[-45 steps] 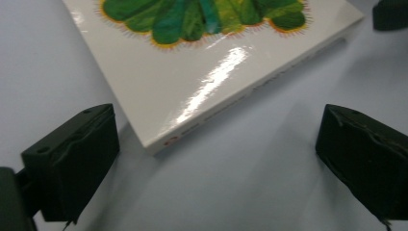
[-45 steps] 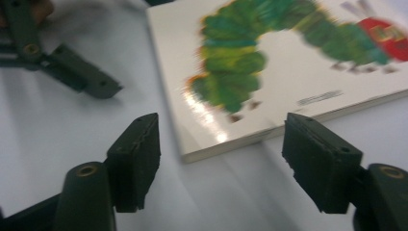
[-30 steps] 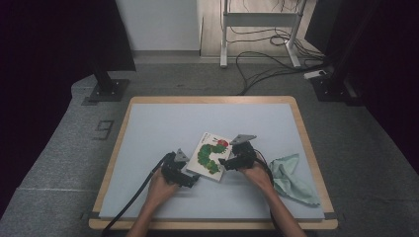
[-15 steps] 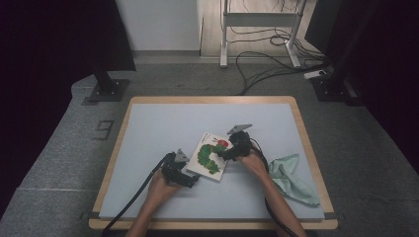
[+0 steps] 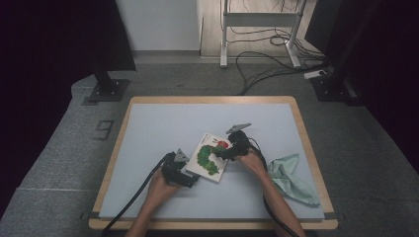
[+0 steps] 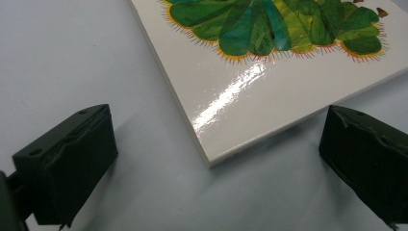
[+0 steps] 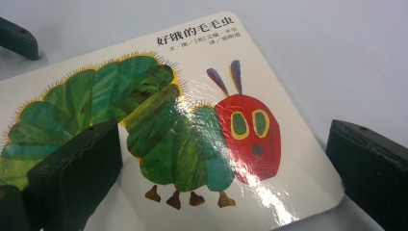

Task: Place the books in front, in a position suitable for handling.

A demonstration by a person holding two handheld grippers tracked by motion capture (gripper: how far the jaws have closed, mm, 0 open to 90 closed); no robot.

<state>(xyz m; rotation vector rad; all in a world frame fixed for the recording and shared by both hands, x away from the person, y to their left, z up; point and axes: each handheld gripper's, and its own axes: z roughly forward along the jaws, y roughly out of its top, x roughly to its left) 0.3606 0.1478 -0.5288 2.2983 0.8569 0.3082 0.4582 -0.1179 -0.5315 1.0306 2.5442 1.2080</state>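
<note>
1. The picture book (image 5: 210, 157) with the green caterpillar lies flat on the worktop (image 5: 148, 128), between the two tools.
2. The left tool (image 5: 184, 174) sits just beside the book's near corner. Its jaws stand wide, with the corner (image 6: 208, 159) poking in between them, and they do not touch it.
3. The right tool (image 5: 223, 154) hangs over the far end of the book, by the red face (image 7: 248, 130). Its jaws have just been opening and now stand wide. One jaw is over the cover and the other is out past the book's edge. Nothing is held.
4. I think the step is getting ready to grab the book.
5. Next, the right tool may need to go lower and squeeze the edge. The shiny cover could slip.
6. A green cloth (image 5: 291, 177) lies off to the outer side of the right tool.
</note>
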